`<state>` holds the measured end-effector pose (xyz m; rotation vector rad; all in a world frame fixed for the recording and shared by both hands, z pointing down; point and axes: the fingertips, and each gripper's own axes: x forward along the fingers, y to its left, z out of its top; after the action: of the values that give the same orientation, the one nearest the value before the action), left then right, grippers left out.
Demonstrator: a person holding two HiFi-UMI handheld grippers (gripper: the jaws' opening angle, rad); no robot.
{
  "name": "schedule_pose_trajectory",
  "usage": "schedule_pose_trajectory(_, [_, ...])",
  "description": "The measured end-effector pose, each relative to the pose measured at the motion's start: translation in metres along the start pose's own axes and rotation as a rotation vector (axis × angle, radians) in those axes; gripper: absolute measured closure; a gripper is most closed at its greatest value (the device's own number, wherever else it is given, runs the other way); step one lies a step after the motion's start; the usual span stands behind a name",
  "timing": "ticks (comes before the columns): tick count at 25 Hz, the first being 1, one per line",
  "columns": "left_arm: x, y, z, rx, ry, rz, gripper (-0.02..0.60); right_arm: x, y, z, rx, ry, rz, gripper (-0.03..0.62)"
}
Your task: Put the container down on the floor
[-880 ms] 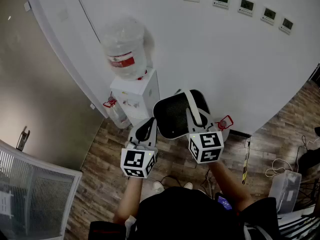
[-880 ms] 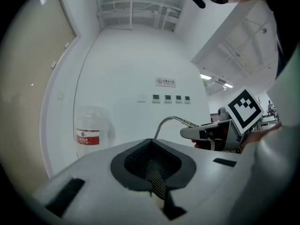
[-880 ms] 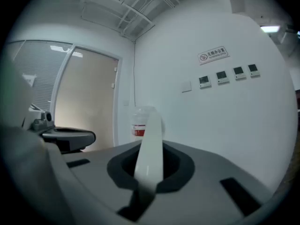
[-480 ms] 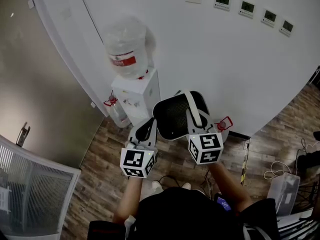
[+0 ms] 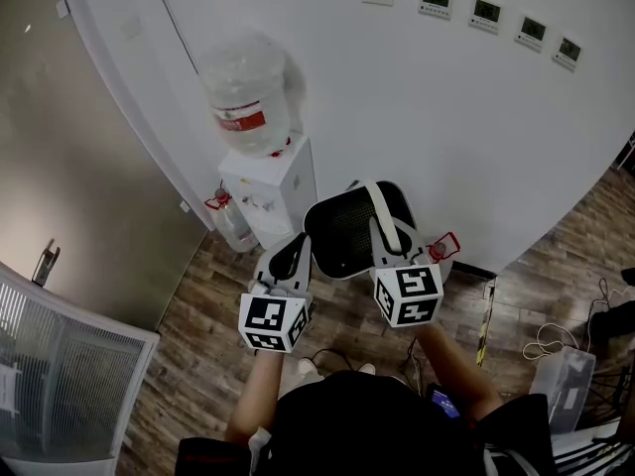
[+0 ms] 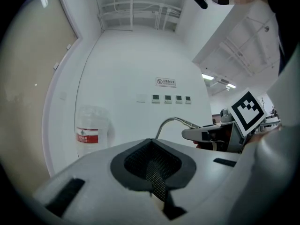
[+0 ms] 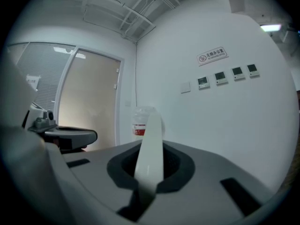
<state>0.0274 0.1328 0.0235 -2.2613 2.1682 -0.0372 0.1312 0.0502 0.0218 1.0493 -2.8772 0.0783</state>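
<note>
A black mesh container (image 5: 347,228) with a white band handle (image 5: 378,198) hangs above the wooden floor (image 5: 198,335), in front of my body. My right gripper (image 5: 387,238) is shut on the handle, which in the right gripper view shows as a white strip (image 7: 150,149) running into the closed jaws of the right gripper (image 7: 142,193). At the container's left edge, my left gripper (image 5: 289,259) is shut on the wall. A fold of black mesh (image 6: 153,168) is pinched in the left gripper (image 6: 159,197).
A white water dispenser (image 5: 270,184) with a clear bottle (image 5: 246,95) stands against the curved white wall just beyond the container. A glass partition (image 5: 60,385) is at the left. A clear box (image 5: 564,375) and cables lie on the floor at the right.
Both grippers and the container keep their places; only the head view shifts slightly.
</note>
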Motion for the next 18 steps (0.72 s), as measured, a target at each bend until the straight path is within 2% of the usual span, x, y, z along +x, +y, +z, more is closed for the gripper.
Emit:
schedule_pose_trajectory(12, [0.012,-0.020,-0.012,-0.007,0.013,0.044,0.565,-0.001,-0.026,-0.010,-0.007,0.008,0.039,0.563])
schedule_pose_trajectory(18, [0.015,-0.012,-0.013,-0.008,0.011,0.057,0.565,0.009,-0.028,-0.014,-0.006,0.015,0.048,0.563])
